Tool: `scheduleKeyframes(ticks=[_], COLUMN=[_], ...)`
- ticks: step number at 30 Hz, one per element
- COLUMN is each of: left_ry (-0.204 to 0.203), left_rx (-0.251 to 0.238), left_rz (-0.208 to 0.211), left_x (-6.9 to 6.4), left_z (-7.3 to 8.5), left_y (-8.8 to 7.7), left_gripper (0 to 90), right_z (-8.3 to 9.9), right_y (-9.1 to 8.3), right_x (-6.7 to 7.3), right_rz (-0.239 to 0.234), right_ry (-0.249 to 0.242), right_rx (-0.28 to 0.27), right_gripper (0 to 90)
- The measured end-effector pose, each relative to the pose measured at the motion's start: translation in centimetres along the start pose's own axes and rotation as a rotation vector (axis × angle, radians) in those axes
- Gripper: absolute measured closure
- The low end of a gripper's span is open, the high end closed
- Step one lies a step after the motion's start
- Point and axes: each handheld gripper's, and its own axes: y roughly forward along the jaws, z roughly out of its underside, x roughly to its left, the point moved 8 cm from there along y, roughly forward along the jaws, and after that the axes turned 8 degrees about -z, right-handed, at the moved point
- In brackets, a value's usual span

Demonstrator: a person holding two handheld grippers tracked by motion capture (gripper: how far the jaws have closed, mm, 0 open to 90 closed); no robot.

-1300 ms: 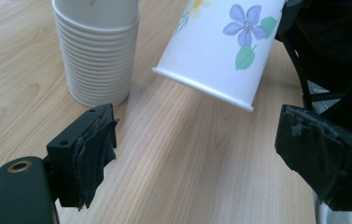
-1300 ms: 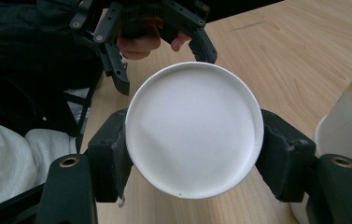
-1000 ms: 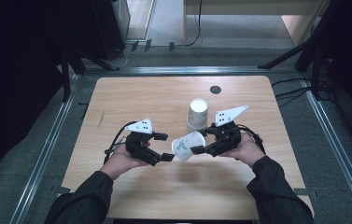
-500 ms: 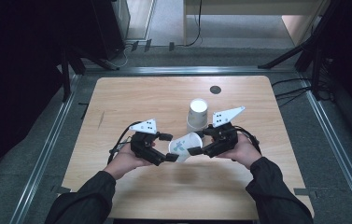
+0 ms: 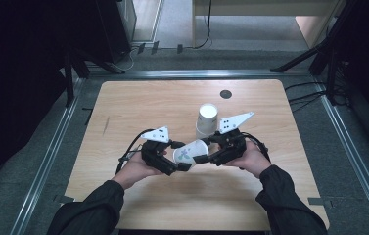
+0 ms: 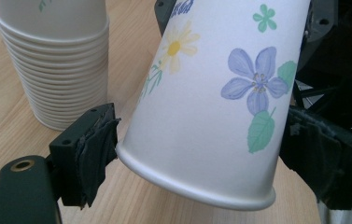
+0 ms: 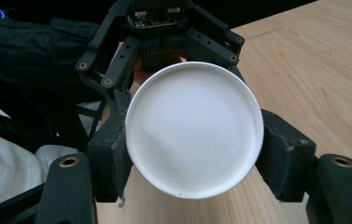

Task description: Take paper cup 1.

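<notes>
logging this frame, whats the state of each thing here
paper cup: lying sideways in the air, between both grippers
right gripper: shut on the cup's base
left gripper: jaws either side of the rim end, just been closing
cup stack: upside down on the table

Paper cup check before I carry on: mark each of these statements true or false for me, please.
1. The paper cup lies sideways between the two hand-held grippers. True.
2. The right hand-held gripper clamps the cup's open mouth. False: its pads press on the closed base end.
3. A stack of cups stands on the table beyond the hands. True.
4. The held cup is plain white. False: it has printed flowers.
5. The left hand-held gripper is well away from the cup. False: its jaws straddle the rim end and have just been closing.
</notes>
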Motion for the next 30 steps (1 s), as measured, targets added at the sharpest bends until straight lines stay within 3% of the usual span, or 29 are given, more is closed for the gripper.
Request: scheduleKeyframes(ticks=[30], left_ry=[0.034], left_rx=[-0.002], left_rz=[-0.017], left_x=[0.06], left_z=[0.08], left_y=[-0.24], left_gripper=[21.8], right_z=[-0.09], right_y=[-0.02], right_x=[-0.21], right_rz=[0.000], right_ry=[0.019], right_rx=[-0.021], right_gripper=[34.8])
